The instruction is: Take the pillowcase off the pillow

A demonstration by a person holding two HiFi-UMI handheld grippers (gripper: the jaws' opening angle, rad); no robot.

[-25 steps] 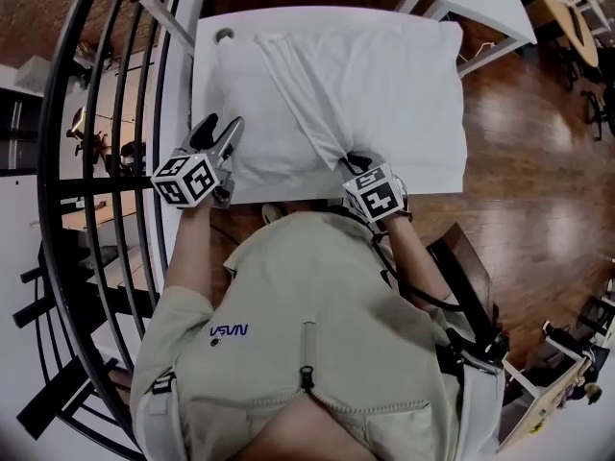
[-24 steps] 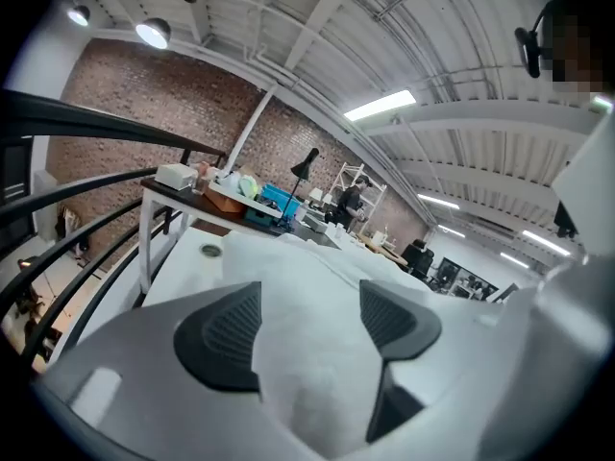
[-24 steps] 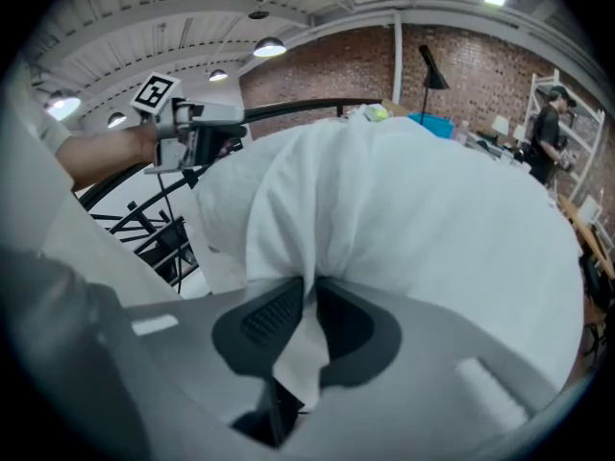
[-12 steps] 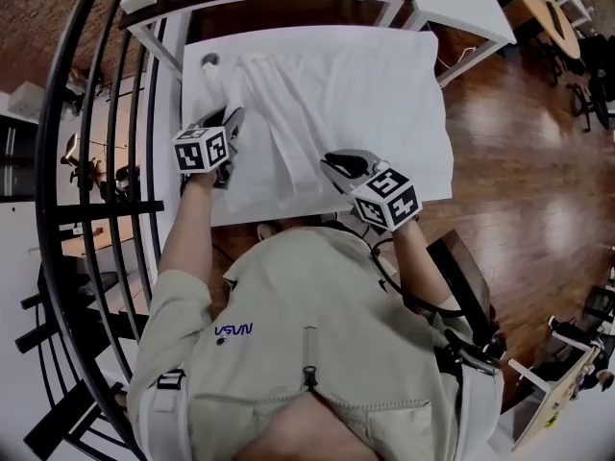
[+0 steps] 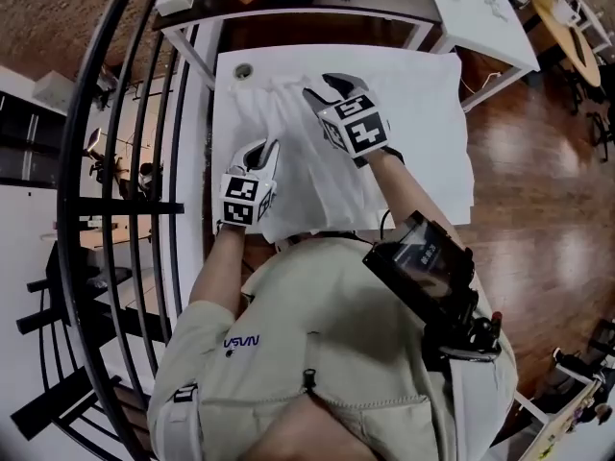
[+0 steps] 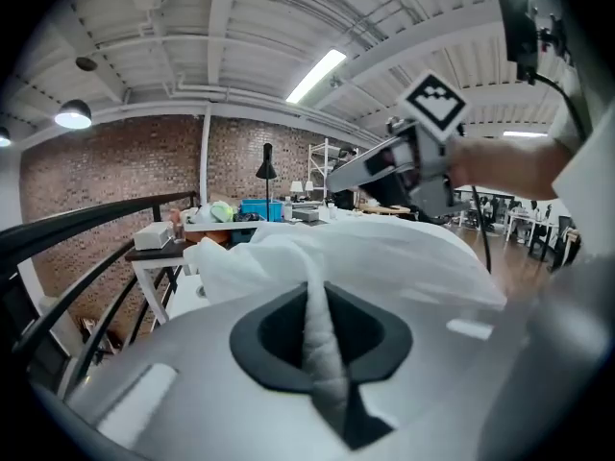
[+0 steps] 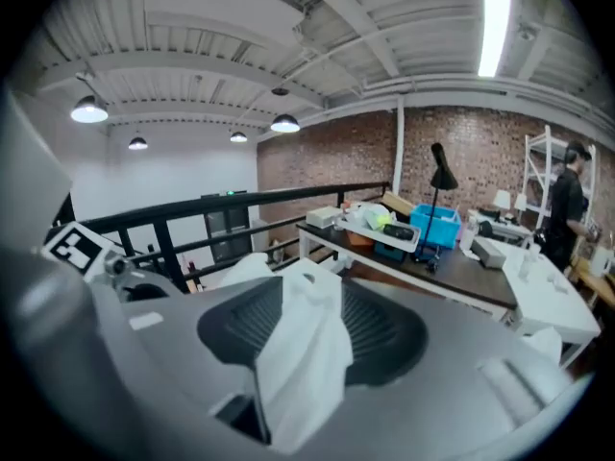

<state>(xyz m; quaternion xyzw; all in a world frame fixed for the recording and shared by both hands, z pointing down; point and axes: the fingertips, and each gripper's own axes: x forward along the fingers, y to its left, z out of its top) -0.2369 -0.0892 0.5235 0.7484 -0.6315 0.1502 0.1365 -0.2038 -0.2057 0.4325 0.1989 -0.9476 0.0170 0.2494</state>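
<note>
One pillow (image 5: 423, 142), long axis 9 to 3, lies on the white counter (image 5: 226, 94). One pillowcase (image 5: 298, 152) is ridged 11 to 6 across it. Black railing (image 5: 125, 161) at 9, wood floor (image 5: 538, 209) at 3. My left hand-held gripper (image 5: 261, 150), just closing, pinches a pillowcase fold. My right hand-held gripper (image 5: 332, 84), just opening, stands wide around cloth, seemingly loose.

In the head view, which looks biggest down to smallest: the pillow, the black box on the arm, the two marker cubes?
1. pillow
2. black box
3. right cube and left cube: alike; the right may just be nearer the camera.
</note>
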